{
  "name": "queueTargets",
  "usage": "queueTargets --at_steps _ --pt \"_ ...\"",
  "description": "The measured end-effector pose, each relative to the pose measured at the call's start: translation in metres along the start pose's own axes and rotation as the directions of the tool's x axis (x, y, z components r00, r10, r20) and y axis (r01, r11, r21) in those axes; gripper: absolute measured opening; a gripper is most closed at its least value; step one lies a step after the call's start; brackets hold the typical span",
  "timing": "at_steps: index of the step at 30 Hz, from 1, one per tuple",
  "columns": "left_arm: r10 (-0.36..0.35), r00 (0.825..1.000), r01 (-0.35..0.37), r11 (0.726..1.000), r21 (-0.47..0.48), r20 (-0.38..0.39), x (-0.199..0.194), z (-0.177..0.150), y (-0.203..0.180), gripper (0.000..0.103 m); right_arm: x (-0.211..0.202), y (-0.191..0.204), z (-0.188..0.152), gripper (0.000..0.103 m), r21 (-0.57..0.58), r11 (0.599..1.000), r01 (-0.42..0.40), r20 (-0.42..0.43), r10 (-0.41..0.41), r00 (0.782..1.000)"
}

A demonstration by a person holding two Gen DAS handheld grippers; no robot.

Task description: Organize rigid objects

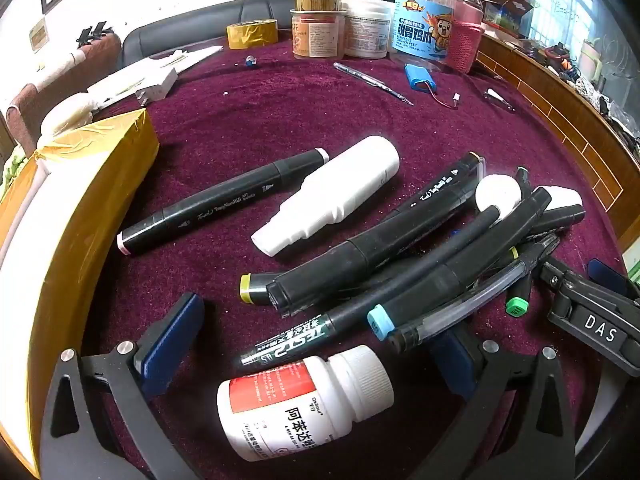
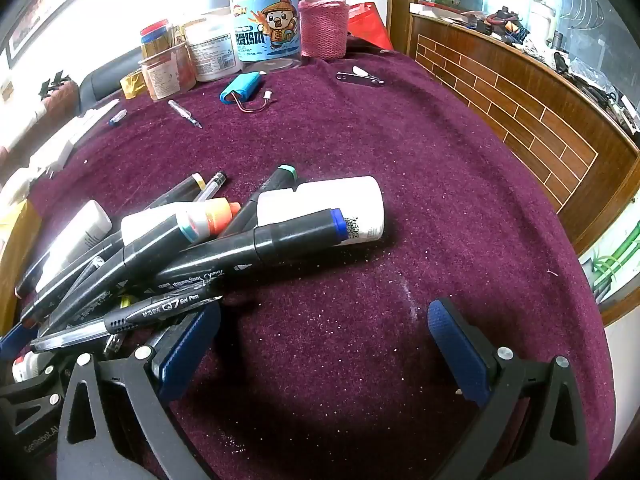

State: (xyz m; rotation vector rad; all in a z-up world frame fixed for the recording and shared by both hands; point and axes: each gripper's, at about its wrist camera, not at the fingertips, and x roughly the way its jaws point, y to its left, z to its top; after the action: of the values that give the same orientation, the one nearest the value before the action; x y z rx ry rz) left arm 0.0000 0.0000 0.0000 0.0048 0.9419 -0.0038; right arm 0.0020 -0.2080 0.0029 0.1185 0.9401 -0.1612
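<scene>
Left wrist view: the left gripper (image 1: pixel 316 340) has its jaws spread wide with nothing clamped. A pill bottle (image 1: pixel 304 404) lies on its side between them near the bottom, and the low ends of a messy heap of markers (image 1: pixel 400 248) and a clear pen (image 1: pixel 460 308) poke in between the fingers too. One loose marker (image 1: pixel 224 200) and a white bottle (image 1: pixel 332 196) lie side by side left of the heap, all on the purple cloth (image 1: pixel 280 112). A gold box (image 1: pixel 92 184) sits at the cloth's left edge, jars (image 1: pixel 424 20) line the far edge. The right gripper (image 1: pixel 592 312) peeks in at the lower right.

Right wrist view: the right gripper (image 2: pixel 324 344) is wide open too, over bare cloth (image 2: pixel 400 160), holding nothing. The marker heap (image 2: pixel 208 248) is off to its left, with a gel pen (image 2: pixel 160 312) reaching toward the left finger (image 2: pixel 188 352); contact is hard to call. A white tub (image 2: pixel 340 200) lies behind the heap. Jars (image 2: pixel 264 24) stand at the far edge.
</scene>
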Motion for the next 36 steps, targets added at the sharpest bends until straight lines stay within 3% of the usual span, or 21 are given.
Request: queueTargets --at_steps 36 --pt "-0.013 1.000 0.013 1.000 0.013 -0.001 -0.0024 -0.0016 0.0011 0.103 0.0003 -0.0015 -0.0005 0.102 0.001 1.000 -0.004 0.001 0.004 1.000"
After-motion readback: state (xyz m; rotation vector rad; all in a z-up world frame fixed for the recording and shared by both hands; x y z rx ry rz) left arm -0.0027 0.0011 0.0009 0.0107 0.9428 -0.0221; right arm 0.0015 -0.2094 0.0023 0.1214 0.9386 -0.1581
